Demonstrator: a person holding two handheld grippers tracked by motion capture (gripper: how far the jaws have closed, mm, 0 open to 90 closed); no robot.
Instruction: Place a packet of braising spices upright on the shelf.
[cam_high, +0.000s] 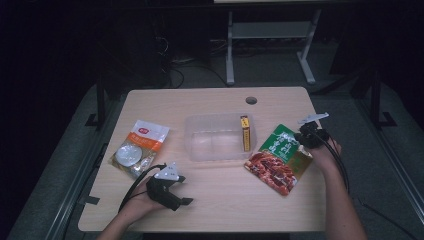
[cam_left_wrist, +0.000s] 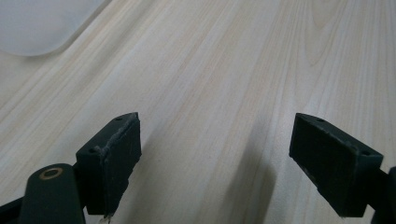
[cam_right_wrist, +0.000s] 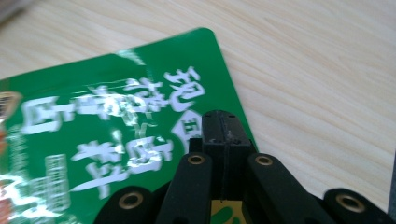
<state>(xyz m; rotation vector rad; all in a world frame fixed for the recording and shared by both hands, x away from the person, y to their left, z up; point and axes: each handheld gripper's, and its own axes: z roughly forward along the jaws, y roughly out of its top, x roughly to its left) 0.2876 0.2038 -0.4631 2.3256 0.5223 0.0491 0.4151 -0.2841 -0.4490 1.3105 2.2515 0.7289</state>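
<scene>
On the left of the counter (cam_high: 215, 205) lies an orange-and-white pouch (cam_high: 140, 148), flat and untouched. Just in front of it, near the counter's front edge, the left hand-held gripper (cam_high: 172, 192) rests low with its jaws spread wide; its own view looks along them at bare wood, with a pale rounded corner, perhaps the tub, at the upper left. It holds nothing.

In the middle stands a clear tub (cam_high: 218, 137), open at the top. A narrow yellow box (cam_high: 244, 133) sits inside at its right end, on edge against the wall. The rest of the tub looks free.

Right of the tub, just beside it, lies the green pouch (cam_high: 281, 158), flat on the counter with a picture of meat on its lower half. The right hand-held gripper (cam_high: 306, 134) sits at its far right corner. In the right gripper view the jaws are pressed together over the pouch's (cam_right_wrist: 107, 135) edge, so it seems to be pinching that edge, though the pouch is not yet lifted.

The work looks like packing the tub, and the step in hand is the grasp on the green pouch. Next would likely be to lift it by that edge, carry it left over the tub's rim and lower it into the free part beside the box. A limp pouch held by one edge will hang and swing, so it needs height to pass the rim.
</scene>
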